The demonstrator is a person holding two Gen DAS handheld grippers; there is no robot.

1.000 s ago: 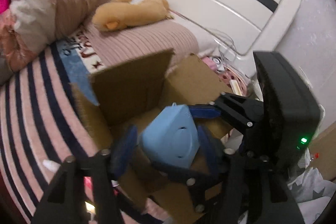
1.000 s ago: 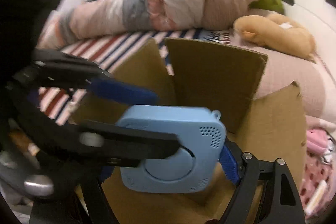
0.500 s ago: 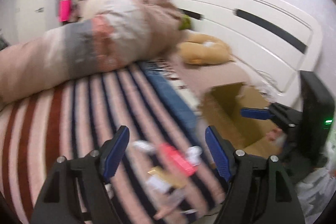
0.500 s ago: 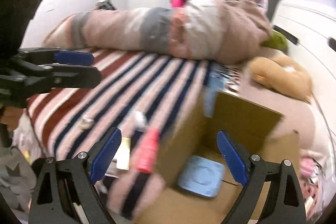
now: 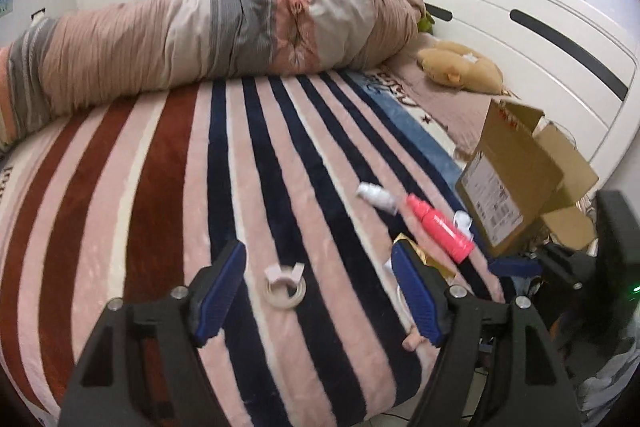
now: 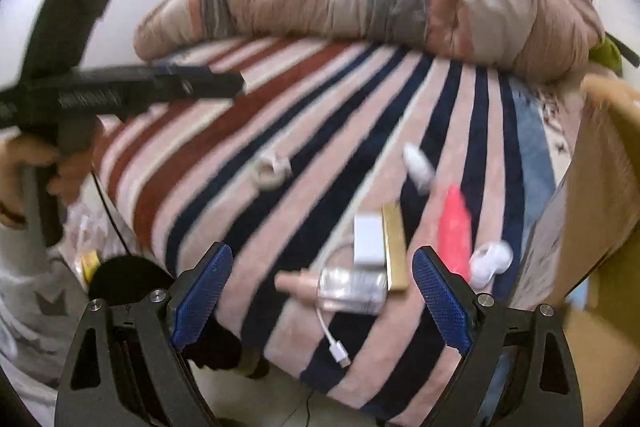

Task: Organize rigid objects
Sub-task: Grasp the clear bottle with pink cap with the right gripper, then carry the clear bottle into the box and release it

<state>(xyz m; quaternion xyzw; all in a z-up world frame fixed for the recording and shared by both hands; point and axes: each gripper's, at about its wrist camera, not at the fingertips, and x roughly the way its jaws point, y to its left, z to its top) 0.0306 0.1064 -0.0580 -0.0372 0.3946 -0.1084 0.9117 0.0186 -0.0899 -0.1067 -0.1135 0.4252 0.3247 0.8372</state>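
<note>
Left gripper [image 5: 318, 291]: held open and empty above the striped blanket, with a tape roll seen between its blue pads but lying on the bed, untouched.
Right gripper [image 6: 322, 293]: spread wide, nothing grasped; small items are framed between its pads.
Bed [image 5: 168, 163]: covered by a blanket striped in pink, navy and dark red; a rolled quilt [image 5: 208, 27] is laid across the far side.
Tape roll [image 5: 285, 289]: lying flat near the front edge of the bed, a small pink clip resting on its rim.
Pink bottle [image 5: 440, 229]: lying on its side just beside the cardboard box.
Cardboard box [image 5: 516, 179]: standing at the right end of the bed, flaps up.
Gold box [image 6: 394, 247]: lying beside a white adapter [image 6: 368, 239], near a clear bottle [image 6: 348, 287].
White cable [image 6: 332, 337]: trailing to the bed's front edge.
White tube [image 6: 418, 163]: lying apart, beyond the pink bottle.
</note>
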